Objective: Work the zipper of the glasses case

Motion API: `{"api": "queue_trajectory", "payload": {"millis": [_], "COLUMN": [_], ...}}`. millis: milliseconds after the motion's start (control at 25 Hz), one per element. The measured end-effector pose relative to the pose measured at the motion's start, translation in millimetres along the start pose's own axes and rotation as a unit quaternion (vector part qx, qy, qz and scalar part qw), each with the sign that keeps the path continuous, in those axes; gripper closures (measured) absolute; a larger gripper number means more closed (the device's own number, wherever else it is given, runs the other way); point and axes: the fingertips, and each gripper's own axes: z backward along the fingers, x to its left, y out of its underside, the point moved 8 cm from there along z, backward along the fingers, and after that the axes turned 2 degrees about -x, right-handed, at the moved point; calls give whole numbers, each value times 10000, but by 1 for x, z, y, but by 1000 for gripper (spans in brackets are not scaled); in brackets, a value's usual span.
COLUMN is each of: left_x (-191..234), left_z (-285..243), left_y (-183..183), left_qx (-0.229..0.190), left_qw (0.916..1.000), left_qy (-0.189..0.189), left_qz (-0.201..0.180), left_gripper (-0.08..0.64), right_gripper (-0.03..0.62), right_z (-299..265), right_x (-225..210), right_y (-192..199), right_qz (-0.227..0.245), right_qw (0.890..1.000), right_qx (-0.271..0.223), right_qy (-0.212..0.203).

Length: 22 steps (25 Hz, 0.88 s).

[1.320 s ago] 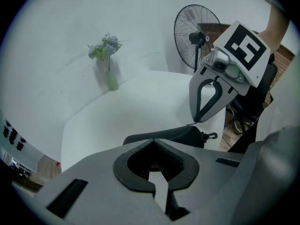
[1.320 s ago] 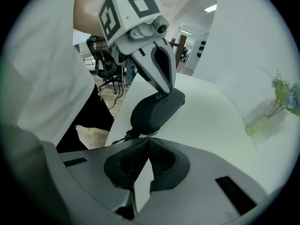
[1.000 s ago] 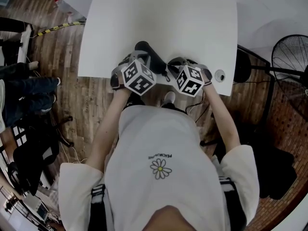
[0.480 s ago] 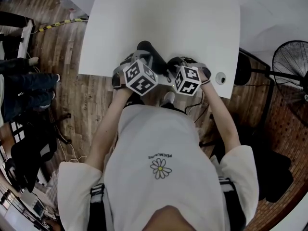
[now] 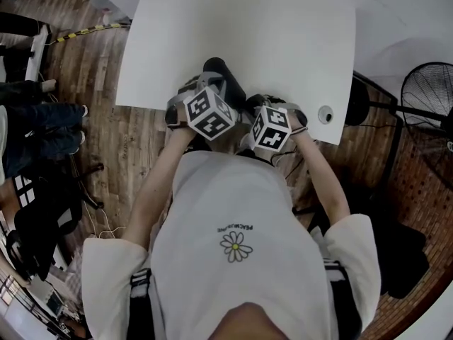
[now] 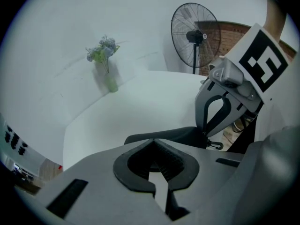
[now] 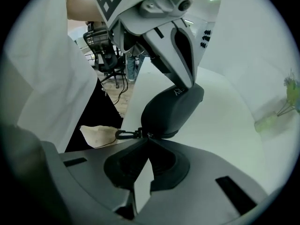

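White table (image 5: 283,41), near edge: left gripper (image 6: 152,140) clamped shut against case (image 7: 171,109), right gripper (image 7: 147,138) pinching the pull (image 7: 123,134).

Beyond the glasses case (image 5: 225,76), the white tabletop (image 5: 283,27) is left bare up to a vase of flowers (image 6: 110,81) at its far edge. The near edge is crowded by the case, the closed left claw (image 6: 153,140) on it and the right claw (image 7: 148,139) clamped on the zipper pull (image 7: 126,134). A standing fan (image 5: 428,91) is placed off the tabletop's right side.
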Motion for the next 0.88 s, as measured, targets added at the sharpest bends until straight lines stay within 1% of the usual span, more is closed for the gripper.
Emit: {"api": "queue_trajectory", "payload": {"millis": [80, 200, 280, 320, 400, 480, 520, 560, 600, 680, 800, 880], "left_x": [1, -1, -5, -7, -11, -14, -15, -17, -19, -20, -15, -10], "left_z": [2, 7, 7, 5, 2, -1, -3, -5, -7, -13, -24, -30], "left_y": [3, 2, -3, -7, -15, -24, -27, -30, -33, -35, -33, -32], "left_qx": [-142, -287, -374, -406, -441, -457, -452, -435, -413, -351, -116, 79], "left_qw": [9997, 9968, 9939, 9923, 9887, 9840, 9809, 9771, 9734, 9678, 9620, 9612], "left_qy": [149, 206, 325, 437, 675, 904, 1034, 1169, 1282, 1365, 1325, 1437], "left_qz": [-137, -712, -989, -1082, -1261, -1463, -1587, -1722, -1855, -2087, -2386, -2353], "left_gripper": [546, 545, 543, 532, 467, 398, 372, 324, 299, 284, 282, 278], "right_gripper": [585, 586, 586, 586, 586, 586, 586, 586, 586, 586, 586, 586], "right_z": [0, 6, 14, 18, 24, 27, 27, 27, 26, 24, 21, 19], "right_x": [-2, -17, -33, -41, -53, -60, -61, -63, -64, -65, -66, -67], "right_y": [4, 14, 25, 31, 41, 48, 51, 52, 53, 54, 53, 53], "right_qz": [-38, -109, -184, -195, -219, -283, -338, -414, -506, -662, -681, -659], "right_qw": [9998, 9978, 9950, 9933, 9903, 9888, 9885, 9883, 9881, 9876, 9875, 9878], "right_qx": [55, 220, 365, 454, 584, 629, 626, 609, 580, 525, 518, 530], "right_qy": [181, 610, 911, 1048, 1240, 1324, 1337, 1337, 1332, 1323, 1322, 1305]}}
